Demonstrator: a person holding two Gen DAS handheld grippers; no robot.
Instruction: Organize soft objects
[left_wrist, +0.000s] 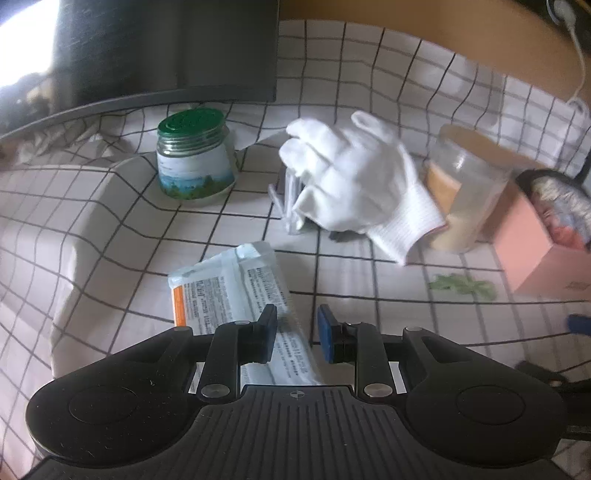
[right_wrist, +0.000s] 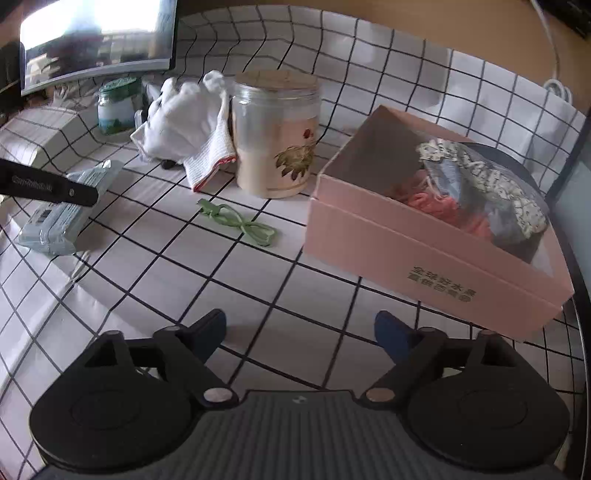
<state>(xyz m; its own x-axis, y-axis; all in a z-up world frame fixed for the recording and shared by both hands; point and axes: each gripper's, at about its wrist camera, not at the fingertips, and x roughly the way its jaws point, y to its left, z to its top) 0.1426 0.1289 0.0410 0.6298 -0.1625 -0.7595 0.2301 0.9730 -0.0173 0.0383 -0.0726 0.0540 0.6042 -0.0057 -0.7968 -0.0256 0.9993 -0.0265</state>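
Note:
A pale blue wipes pack (left_wrist: 229, 288) sits between the narrow jaws of my left gripper (left_wrist: 297, 330), which is shut on it. The right wrist view shows the same pack (right_wrist: 55, 221) at far left under a black finger (right_wrist: 48, 188) of that gripper. My right gripper (right_wrist: 301, 325) hangs open over bare tablecloth, nothing between its fingers. To its right stands a pink box (right_wrist: 406, 251) holding patterned and pink fabric pieces (right_wrist: 480, 184). A white glove (left_wrist: 354, 173) (right_wrist: 184, 118) is draped over a dark object. A green ribbon (right_wrist: 240, 225) lies flat on the cloth.
A clear jar with a beige fill (right_wrist: 277, 136) stands between the glove and the box. A green-lidded jar (left_wrist: 192, 155) sits at the back near a monitor (right_wrist: 96, 37). The checked tablecloth (right_wrist: 258, 280) covers a raised block at the left.

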